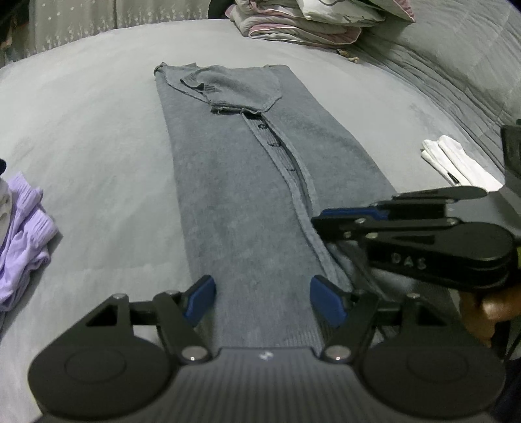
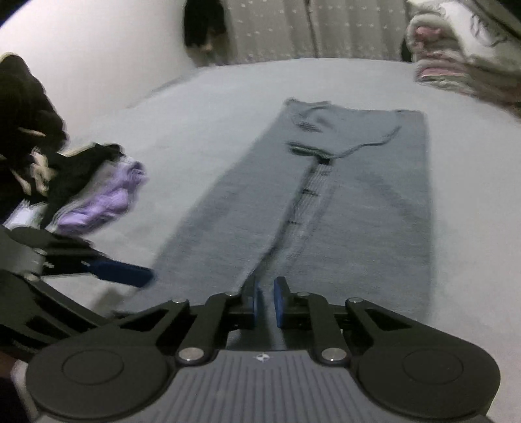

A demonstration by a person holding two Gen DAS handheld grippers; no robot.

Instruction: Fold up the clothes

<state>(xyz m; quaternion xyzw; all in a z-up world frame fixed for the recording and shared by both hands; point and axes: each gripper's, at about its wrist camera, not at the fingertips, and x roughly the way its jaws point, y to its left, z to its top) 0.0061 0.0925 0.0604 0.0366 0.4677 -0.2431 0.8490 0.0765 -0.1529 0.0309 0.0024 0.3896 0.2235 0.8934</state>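
Observation:
A grey-blue button cardigan lies flat and folded into a long strip on the grey bed, with a sleeve laid across its far end. My left gripper stands open, its blue pads on either side of the strip's near hem. My right gripper reaches in from the right, its tip at the button band's edge. In the right wrist view the right gripper shows only a narrow slit between its pads, over the cardigan's near end, and nothing looks pinched. One blue pad of the left gripper's fingers shows at the left.
A purple garment lies at the left of the bed, with dark clothes piled behind it. A folded white item sits at the right. Stacked bedding fills the far end. A patterned curtain hangs beyond.

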